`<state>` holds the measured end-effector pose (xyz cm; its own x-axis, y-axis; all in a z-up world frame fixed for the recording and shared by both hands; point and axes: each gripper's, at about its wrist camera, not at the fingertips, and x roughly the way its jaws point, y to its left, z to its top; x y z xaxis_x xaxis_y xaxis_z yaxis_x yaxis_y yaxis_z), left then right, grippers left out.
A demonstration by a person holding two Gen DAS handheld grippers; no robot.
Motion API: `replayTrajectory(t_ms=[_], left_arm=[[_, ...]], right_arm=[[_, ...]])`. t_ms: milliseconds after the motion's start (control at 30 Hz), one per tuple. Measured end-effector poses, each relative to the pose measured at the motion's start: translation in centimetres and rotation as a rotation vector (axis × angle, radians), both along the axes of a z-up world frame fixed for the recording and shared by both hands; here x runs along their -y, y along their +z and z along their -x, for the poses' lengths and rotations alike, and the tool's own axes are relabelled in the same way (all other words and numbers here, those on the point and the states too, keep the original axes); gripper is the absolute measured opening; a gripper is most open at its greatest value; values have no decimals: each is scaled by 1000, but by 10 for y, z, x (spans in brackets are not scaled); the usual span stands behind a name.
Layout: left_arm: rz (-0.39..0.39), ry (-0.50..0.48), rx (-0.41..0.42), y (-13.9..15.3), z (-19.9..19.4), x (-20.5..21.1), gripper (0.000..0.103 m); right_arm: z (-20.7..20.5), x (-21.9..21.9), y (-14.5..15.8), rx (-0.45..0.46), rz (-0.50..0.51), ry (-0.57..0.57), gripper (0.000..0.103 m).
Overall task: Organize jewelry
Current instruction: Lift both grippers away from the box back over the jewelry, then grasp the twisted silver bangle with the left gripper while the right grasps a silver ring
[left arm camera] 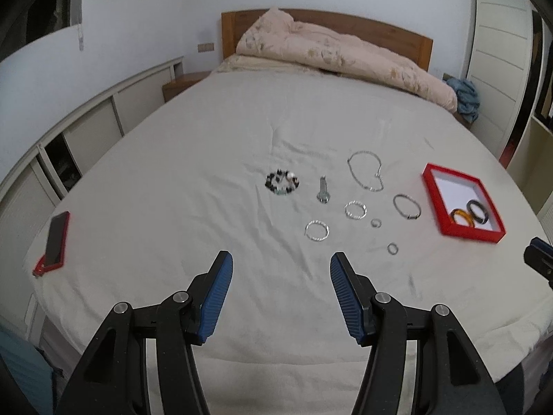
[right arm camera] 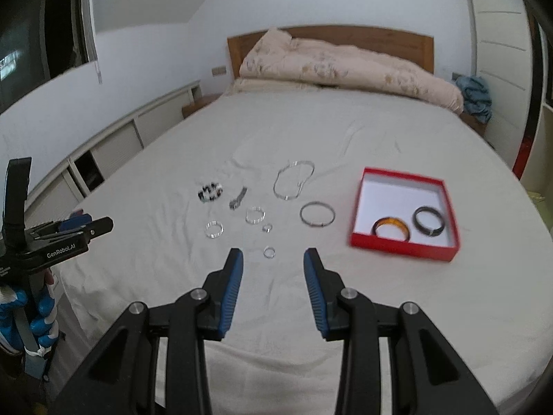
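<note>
Both grippers' jaws released and empty, small ring (right arm camera: pixel 269 252) just beyond right gripper (right arm camera: pixel 273 259), red box (right arm camera: pixel 401 247) right

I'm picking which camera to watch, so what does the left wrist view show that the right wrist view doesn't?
Left wrist only: a phone in a red case near the bed's left edge. Right wrist only: the left gripper seen from the side, in a blue-gloved hand. Both: the red box holding an amber bangle and a black bangle, with silver jewelry on the sheet.
</note>
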<state>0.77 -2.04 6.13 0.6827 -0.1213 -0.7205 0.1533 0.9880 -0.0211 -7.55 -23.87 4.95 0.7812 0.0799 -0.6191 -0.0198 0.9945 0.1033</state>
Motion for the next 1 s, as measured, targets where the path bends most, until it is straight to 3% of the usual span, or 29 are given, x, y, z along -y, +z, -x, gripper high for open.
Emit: replayTrajectory(t_ms=[567,1000], left_arm=[[-23,-41,-153,-91,-63,25,58],[-35,-73,-199,-124,-125,58,59]], right_arm=[[-105,-5,-115,-227,-66,78,35],[-168,-9,-160,-296,-68,131,35]])
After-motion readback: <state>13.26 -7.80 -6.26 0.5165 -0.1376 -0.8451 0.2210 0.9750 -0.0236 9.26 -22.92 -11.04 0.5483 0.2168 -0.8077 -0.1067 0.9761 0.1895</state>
